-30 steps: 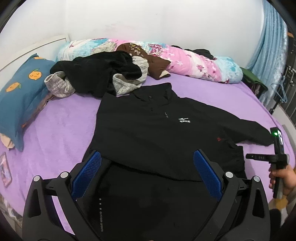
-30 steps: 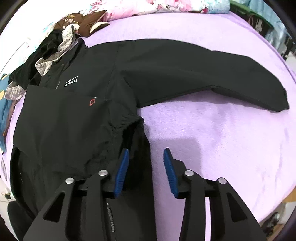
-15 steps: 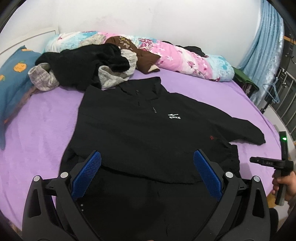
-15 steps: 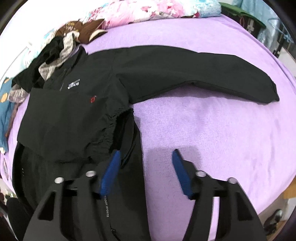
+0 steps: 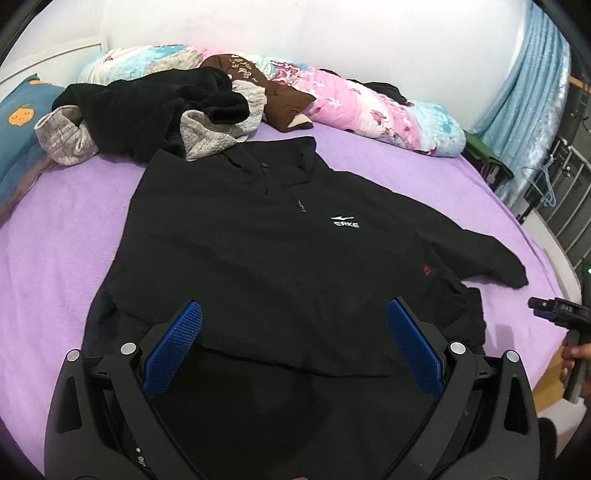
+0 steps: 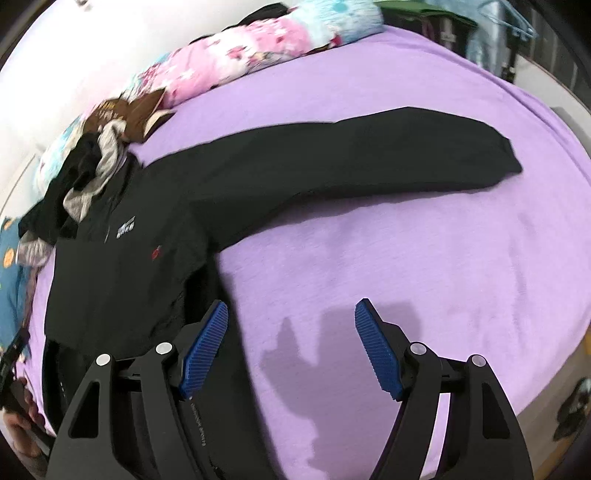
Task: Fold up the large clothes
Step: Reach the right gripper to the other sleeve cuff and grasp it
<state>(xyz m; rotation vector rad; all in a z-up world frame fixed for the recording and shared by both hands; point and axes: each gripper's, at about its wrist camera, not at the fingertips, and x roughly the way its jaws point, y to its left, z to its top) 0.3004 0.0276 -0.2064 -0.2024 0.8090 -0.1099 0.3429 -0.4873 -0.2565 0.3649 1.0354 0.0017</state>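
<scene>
We are in a home bedroom — a bed with a purple sheet [image 5: 74, 206] fills both views, a rolled floral quilt [image 5: 369, 110] lies along the white wall [image 5: 295, 33], and a blue pillow with orange fruit [image 5: 18, 122] sits at the head. We see a pile of clothes [image 5: 147, 110], blue curtains [image 5: 524, 92] and a hanger [image 5: 543, 181] — lived-in, domestic things.

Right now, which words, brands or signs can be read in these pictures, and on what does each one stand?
"ERKE", white, under a swoosh mark: chest of the black jacket.
Beige writing on the brown garment: too distorted to read.
Small white print on the black fabric by the right gripper: too small to read.
Red mark on the jacket: a sign, no letters readable.
</scene>
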